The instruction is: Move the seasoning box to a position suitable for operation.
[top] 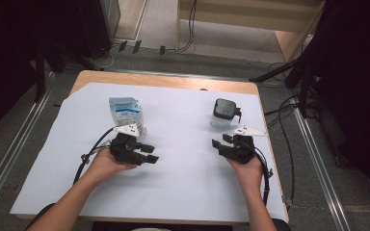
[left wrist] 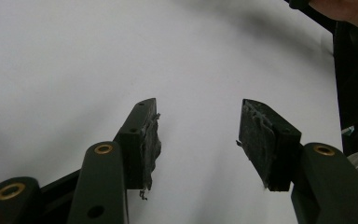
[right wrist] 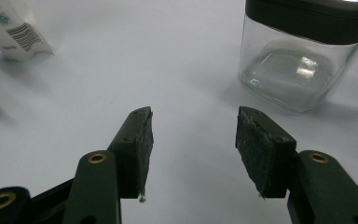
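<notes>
High view puts the clear square glass jar with a black lid [top: 223, 113] just beyond my right gripper [top: 220, 142], slightly left of it. Its jaws stand half open, empty. My left gripper [top: 149, 153], also half open and empty, sits near the blue-and-white pouch [top: 125, 112].

Pouch [top: 125, 113] left, jar [top: 223, 113] right.

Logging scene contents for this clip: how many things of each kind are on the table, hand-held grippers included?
Hand-held gripper: 2, the left hand-held gripper and the right hand-held gripper, both open and empty
Blue and white pouch: 1
Clear glass jar with black lid: 1
White sheet covering the table: 1
Total: 5
</notes>
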Demonstrator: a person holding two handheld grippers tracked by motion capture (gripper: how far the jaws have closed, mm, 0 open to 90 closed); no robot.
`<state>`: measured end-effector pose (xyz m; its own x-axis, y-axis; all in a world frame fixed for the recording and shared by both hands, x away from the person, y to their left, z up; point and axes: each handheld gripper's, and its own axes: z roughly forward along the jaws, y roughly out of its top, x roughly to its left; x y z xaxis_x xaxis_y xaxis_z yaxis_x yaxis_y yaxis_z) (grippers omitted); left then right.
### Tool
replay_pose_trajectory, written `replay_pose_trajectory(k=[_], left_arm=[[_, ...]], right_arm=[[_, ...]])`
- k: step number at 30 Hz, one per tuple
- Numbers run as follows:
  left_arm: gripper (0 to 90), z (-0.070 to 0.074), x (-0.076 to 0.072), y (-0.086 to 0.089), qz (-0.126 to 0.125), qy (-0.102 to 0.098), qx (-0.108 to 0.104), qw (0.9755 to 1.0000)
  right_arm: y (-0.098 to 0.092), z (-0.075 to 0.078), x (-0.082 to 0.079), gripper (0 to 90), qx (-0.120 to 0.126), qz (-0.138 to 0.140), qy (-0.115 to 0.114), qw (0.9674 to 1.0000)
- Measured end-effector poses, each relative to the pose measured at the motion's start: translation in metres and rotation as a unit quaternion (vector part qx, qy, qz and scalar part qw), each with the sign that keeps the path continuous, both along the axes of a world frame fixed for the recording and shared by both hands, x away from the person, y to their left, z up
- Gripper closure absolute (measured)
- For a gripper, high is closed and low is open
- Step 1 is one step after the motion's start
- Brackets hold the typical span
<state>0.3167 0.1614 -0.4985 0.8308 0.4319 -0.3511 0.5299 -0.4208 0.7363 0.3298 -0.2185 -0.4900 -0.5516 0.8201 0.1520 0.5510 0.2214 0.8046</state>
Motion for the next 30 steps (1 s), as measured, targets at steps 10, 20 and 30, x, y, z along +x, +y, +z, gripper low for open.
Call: replay_pose_trajectory(k=[10,20,30], left_arm=[[47.8,0.0000,0.0002,-0.0004,0.000,0.001,0.000,1.0000],[47.8,0.0005,0.0018,-0.0025,-0.004,0.000,-0.002,1.0000],[47.8,0.0010,0.0033,-0.0041,-0.007,-0.001,-0.002,1.0000]], right_arm=[[0.0003,0.0003,-0.0007,47.5,0.006,0.006,0.002,1.0000],[-0.0051,0.0021,-0.0032,48.5,0.049,0.022,-0.002,0.9985],[-0.0077,0.0028,-0.0063,48.6,0.048,0.021,-0.014,0.9985]])
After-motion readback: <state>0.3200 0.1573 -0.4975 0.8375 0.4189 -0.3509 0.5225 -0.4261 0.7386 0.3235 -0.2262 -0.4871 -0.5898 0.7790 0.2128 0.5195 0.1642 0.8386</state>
